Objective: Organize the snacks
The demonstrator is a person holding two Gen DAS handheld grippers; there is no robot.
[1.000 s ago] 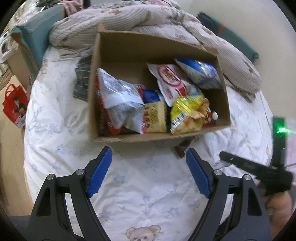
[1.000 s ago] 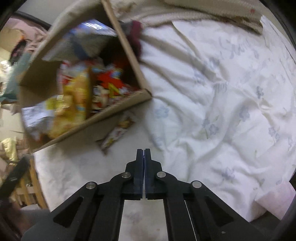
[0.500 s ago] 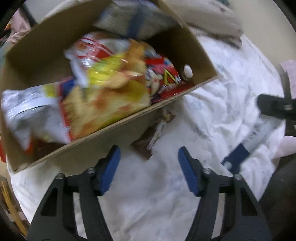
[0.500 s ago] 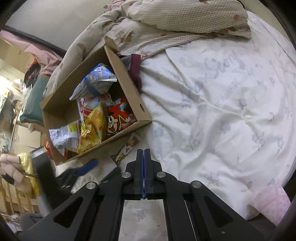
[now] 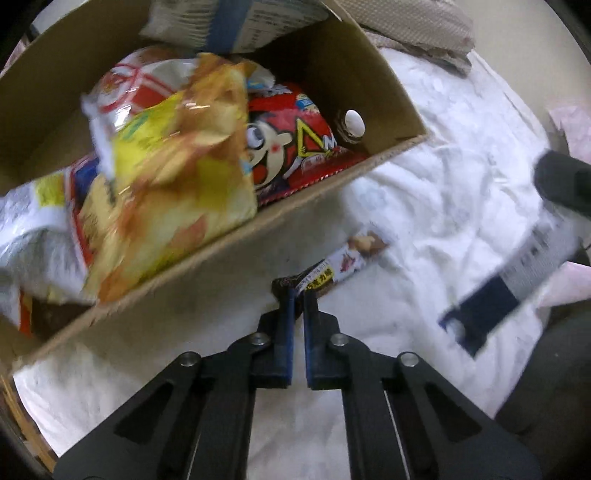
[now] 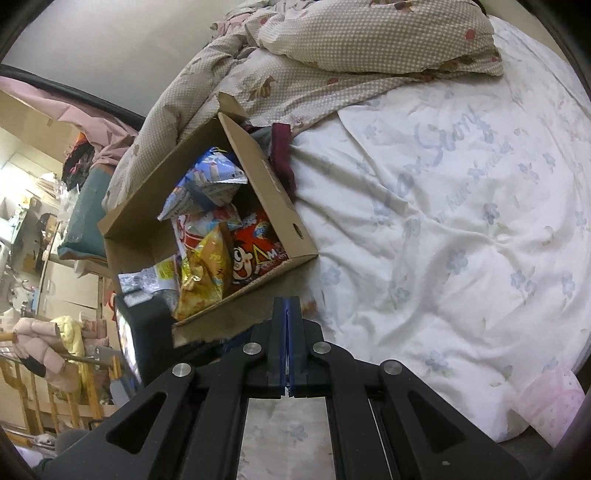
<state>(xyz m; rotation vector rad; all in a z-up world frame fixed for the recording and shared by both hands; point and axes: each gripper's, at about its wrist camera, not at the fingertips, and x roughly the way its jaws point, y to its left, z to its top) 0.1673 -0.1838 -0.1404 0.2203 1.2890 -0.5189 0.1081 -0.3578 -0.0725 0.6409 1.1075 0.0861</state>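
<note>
**Left claw pinches the snack bar beside the box**

At far left in the left wrist view, a white and grey packet (image 5: 26, 221) lies in the cardboard box (image 5: 207, 266); next to it a yellow chip bag (image 5: 166, 177) leans over a red and white bag (image 5: 125, 81); further right sits a red cartoon packet (image 5: 295, 147), and a blue and white bag (image 5: 229, 22) rests along the far wall; the box stands on the white floral bedsheet (image 5: 443, 177).

Just outside the box's near wall, the left gripper (image 5: 298, 295) has its blue pads nearly together, nipping the dark end of a snack bar (image 5: 343, 264); the rest of the bar lies on the sheet, angled away to the right.

Further right, the right gripper (image 6: 287, 306) has its jaws pressed fully together with nothing seen between them; it hangs near the box's near corner (image 6: 258, 306); a beige dotted quilt (image 6: 332, 48) is bunched behind the box.
</note>
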